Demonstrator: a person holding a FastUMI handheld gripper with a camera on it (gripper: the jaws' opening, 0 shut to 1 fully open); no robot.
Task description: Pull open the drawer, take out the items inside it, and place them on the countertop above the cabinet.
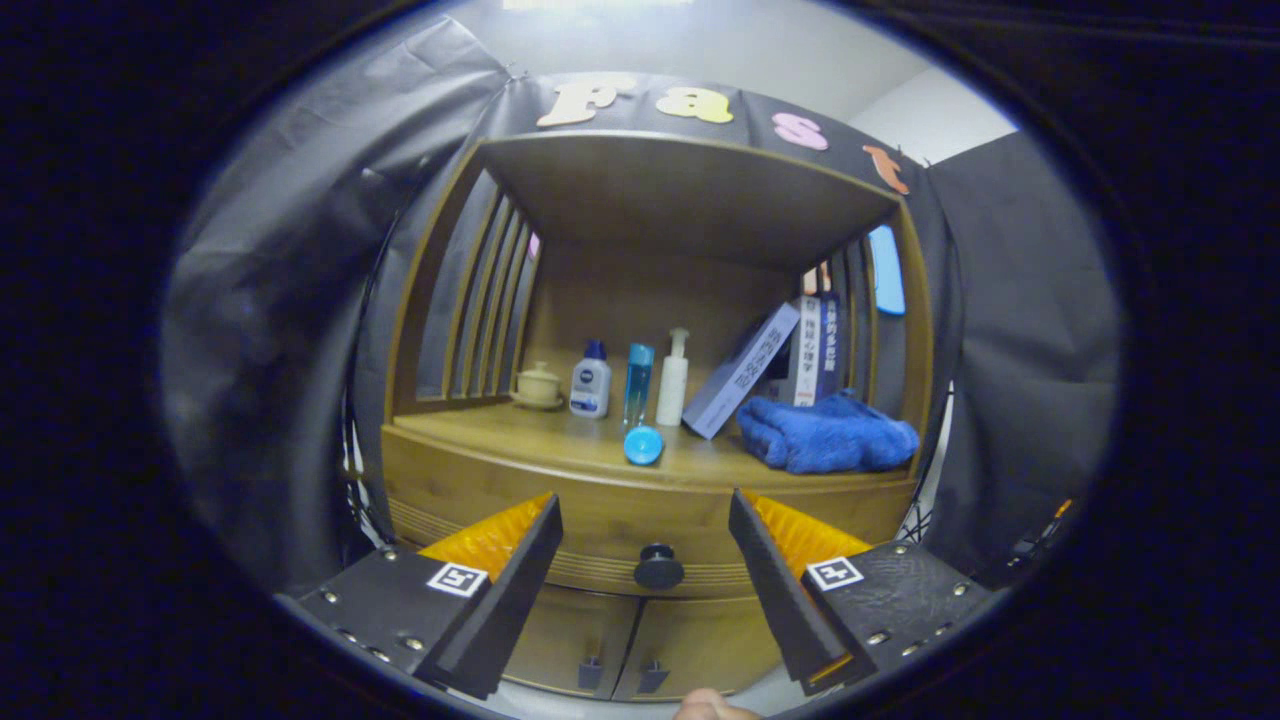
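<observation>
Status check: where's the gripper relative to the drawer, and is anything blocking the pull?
Gripper open, fingers straddling the drawer knob, not touching. Drawer shut. Blue ball near the countertop edge above; path to knob looks clear.

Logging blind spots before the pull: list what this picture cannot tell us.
1. Drawer contents: gripper view, hidden behind its shut front; the open gripper has the knob between its fingers, untouched.
2. Upright books: partly covered by the leaning book and the blue towel.
3. Lower cabinet doors: largely blocked by the fingers.
</observation>
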